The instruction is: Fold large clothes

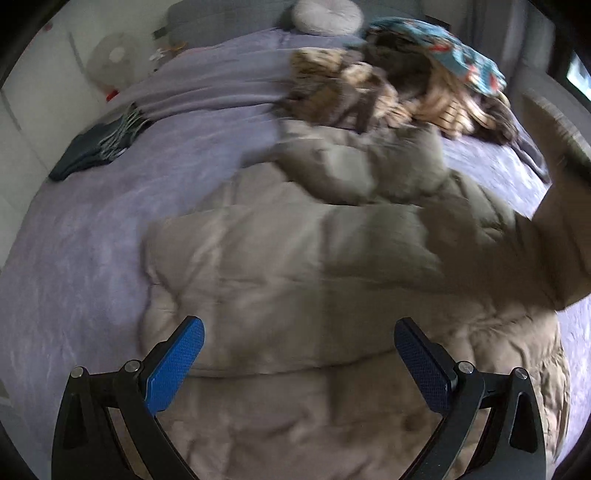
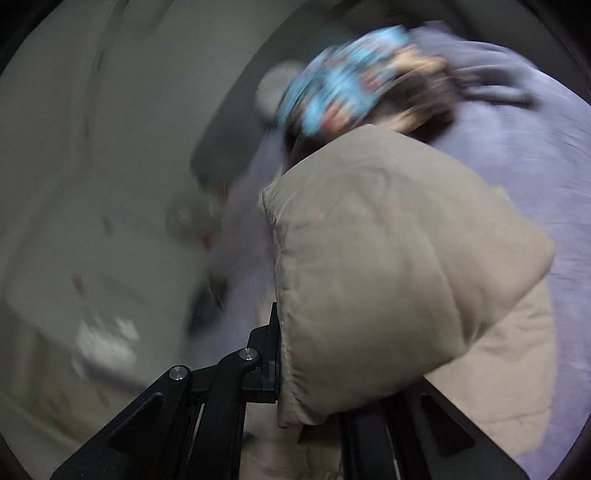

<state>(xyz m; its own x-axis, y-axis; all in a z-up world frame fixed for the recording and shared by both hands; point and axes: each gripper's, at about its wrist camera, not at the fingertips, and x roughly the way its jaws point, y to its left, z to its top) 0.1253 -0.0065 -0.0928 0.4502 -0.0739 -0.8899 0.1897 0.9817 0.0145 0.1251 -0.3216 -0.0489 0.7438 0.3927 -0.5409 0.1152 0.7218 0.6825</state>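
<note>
A beige quilted puffer jacket point(image 1: 295, 266) lies spread on the lilac bedspread point(image 1: 81, 236). My left gripper point(image 1: 298, 343) hovers over the jacket's near part, blue pads wide apart, nothing between them. One part of the jacket point(image 1: 554, 251) is lifted off the bed at the right edge. In the right wrist view my right gripper point(image 2: 284, 354) is shut on a padded fold of the jacket point(image 2: 399, 266), which bulges over the fingers and hides the right one. The view is blurred by motion.
A heap of other clothes point(image 1: 399, 88), striped, dark and blue-patterned, lies at the far side of the bed. A dark folded garment with hangers point(image 1: 99, 147) lies at the far left. A round cushion point(image 1: 325, 14) sits by the headboard. White cupboards stand to the left.
</note>
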